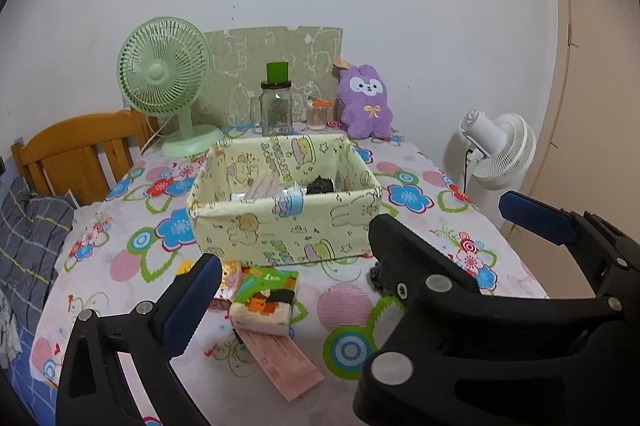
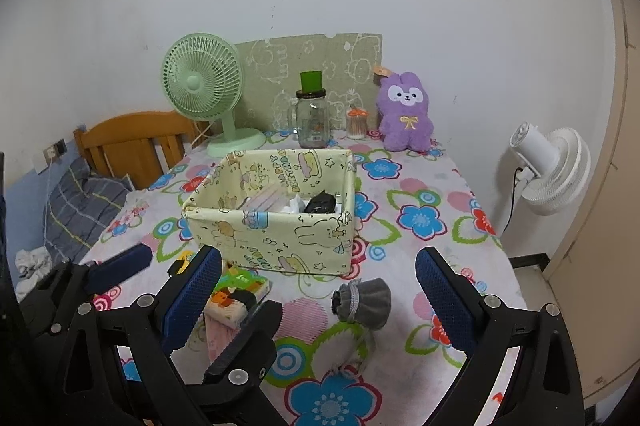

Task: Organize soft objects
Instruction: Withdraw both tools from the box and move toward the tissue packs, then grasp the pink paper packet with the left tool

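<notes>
A yellow cartoon-print fabric box (image 1: 280,230) (image 2: 272,238) sits mid-table and holds pink packets (image 1: 260,185), a black pouch (image 1: 320,183) and white items. In front of it lie a green tissue pack (image 1: 266,300) (image 2: 234,300), a flat pink packet (image 1: 280,362) and a grey drawstring pouch (image 2: 362,302). My left gripper (image 1: 320,262) is open above the tissue pack and holds nothing. My right gripper (image 2: 318,258) is open over the grey pouch, apart from it. The two grippers overlap: one of the left gripper's fingers (image 2: 248,338) sits between the right one's. A purple plush rabbit (image 1: 366,101) (image 2: 406,113) stands at the back.
At the table's back stand a green desk fan (image 1: 164,81), a glass jar with a green cap (image 1: 276,105) and a cotton-swab tub (image 1: 318,115). A white floor fan (image 2: 556,169) is beyond the right edge. A wooden headboard (image 1: 80,149) and plaid bedding (image 1: 28,226) lie left.
</notes>
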Available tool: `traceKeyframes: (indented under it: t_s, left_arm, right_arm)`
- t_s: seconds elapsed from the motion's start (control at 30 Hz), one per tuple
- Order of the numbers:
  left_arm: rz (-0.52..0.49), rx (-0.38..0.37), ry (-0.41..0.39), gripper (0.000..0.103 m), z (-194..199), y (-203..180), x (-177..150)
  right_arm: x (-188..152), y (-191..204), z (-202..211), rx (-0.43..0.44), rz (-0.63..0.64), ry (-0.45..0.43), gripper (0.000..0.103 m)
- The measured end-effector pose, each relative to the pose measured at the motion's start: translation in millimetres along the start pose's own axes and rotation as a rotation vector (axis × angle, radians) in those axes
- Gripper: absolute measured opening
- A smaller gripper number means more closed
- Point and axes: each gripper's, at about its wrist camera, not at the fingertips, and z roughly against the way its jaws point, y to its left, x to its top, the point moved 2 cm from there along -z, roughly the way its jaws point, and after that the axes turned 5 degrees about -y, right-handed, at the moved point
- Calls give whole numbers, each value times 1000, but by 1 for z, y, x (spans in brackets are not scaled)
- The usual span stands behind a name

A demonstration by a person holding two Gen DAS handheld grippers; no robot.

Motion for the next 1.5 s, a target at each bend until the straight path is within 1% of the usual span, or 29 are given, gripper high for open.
traceKeyframes:
  t_s: [0.2,0.47,0.6,0.77,0.9,1.0,1.2,1.33,1.47,1.5]
  left_arm:
    - [4,14,22,103,-6,1,-13]
    - [17,28,72,103,-23,3,-35]
    - [38,32,96,103,-32,7,-45]
    - [64,65,136,103,-45,13,-58]
    - [96,129,156,103,-53,22,-70]
    - [119,140,192,103,-61,29,-78]
    - [134,143,236,102,-73,34,-87]
    - [143,137,253,100,-79,35,-89]
    - [134,158,249,98,-81,34,-89]
    - [133,167,247,94,-82,34,-89]
  right_arm:
    - [-13,-1,-4,10,-15,11,99]
    - [-35,-3,-22,11,-32,62,99]
    - [-44,-2,-31,11,-27,76,99]
    - [-57,-2,-45,12,-28,114,99]
    - [-66,0,-58,15,-15,151,99]
    - [-72,2,-66,16,-12,176,99]
    - [-82,4,-81,13,-17,217,99]
    - [-85,3,-87,7,-23,231,99]
    - [-86,1,-91,-1,-25,244,99]
    - [-87,1,-91,-1,-26,246,99]
